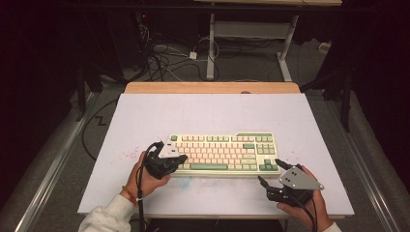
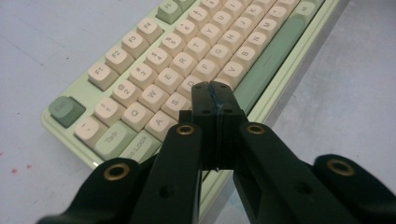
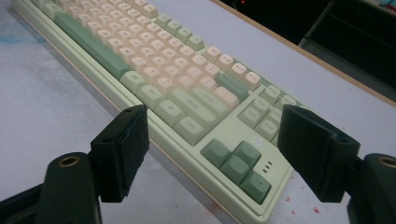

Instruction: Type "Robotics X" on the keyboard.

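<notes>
Keyboard [image 1: 225, 153] — one — between two grippers: left [image 1: 180, 159] jaws together, right [image 1: 269, 173] apart.
</notes>
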Action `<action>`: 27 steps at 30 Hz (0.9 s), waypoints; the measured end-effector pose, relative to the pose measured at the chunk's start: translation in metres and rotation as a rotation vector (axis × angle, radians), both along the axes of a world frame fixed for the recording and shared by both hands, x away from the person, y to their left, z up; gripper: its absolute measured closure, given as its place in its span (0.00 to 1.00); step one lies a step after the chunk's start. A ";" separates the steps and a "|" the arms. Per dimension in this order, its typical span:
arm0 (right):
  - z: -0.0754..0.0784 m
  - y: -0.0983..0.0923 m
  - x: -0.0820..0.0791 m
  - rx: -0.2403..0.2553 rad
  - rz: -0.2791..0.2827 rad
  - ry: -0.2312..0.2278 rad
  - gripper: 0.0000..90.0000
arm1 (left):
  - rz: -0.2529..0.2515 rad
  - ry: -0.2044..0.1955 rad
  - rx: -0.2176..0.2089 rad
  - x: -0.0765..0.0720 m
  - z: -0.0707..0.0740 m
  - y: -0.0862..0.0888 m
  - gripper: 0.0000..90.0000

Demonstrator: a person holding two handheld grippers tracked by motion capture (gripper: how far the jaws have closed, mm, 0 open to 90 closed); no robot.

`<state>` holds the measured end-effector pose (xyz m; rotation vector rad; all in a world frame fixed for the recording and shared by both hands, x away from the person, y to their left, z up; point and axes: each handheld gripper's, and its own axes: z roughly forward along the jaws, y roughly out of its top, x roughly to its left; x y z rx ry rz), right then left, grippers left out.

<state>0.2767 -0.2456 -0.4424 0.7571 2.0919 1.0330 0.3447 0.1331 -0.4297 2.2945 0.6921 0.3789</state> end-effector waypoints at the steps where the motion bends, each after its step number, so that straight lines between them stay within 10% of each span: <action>1: 0.000 0.000 0.000 -0.004 -0.004 -0.003 0.28 | -0.002 0.001 0.003 0.001 0.000 -0.003 0.97; 27: -0.003 0.001 0.005 -0.059 -0.019 -0.010 0.28 | -0.008 0.025 0.074 0.044 -0.003 -0.054 0.97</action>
